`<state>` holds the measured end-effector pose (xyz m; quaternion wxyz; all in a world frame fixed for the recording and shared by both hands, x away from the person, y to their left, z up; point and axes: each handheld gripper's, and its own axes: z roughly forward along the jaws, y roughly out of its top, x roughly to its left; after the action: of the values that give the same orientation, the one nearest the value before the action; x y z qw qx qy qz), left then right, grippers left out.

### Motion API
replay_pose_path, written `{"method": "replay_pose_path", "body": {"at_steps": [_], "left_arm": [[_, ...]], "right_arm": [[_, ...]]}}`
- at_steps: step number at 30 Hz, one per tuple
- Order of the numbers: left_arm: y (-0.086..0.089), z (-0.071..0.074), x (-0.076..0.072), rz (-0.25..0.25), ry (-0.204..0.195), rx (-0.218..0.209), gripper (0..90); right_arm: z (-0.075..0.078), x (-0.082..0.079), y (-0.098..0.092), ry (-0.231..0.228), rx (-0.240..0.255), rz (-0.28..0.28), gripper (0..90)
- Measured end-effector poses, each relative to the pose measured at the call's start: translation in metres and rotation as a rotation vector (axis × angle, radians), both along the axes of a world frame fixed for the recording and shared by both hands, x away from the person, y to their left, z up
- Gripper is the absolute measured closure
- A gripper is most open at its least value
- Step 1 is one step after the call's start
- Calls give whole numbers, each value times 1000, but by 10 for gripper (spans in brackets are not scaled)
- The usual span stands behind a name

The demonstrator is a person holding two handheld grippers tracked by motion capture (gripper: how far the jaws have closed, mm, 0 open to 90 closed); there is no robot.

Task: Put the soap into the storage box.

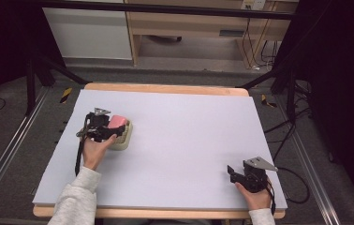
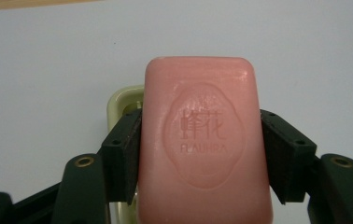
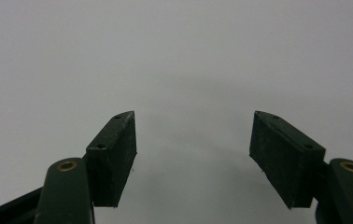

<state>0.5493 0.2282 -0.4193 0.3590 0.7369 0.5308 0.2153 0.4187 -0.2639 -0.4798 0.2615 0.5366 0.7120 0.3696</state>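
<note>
A pink bar of soap with a stamped oval logo sits between both jaws of my left gripper, which is shut on its long sides. Under the bar lies a pale cream soap dish, most of it hidden by the soap. In the high view the left gripper holds the soap over the dish at the table's left. My right gripper rests near the front right corner, and its jaws stand wide open over bare white surface.
The white sheet covers a wooden table whose edge shows at the back. Dark frame legs and cables stand on the floor on both sides. A wooden cabinet sits behind the table.
</note>
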Motion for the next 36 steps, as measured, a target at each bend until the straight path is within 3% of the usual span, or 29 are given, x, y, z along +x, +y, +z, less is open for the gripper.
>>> {"method": "replay_pose_path", "body": {"at_steps": [14, 36], "left_arm": [[0, -13, 10, 8, 23, 25, 373], [-1, -26, 14, 10, 64, 51, 372]], "right_arm": [[-1, 0, 0, -2, -10, 1, 318], [-1, 0, 0, -1, -10, 3, 318]]}}
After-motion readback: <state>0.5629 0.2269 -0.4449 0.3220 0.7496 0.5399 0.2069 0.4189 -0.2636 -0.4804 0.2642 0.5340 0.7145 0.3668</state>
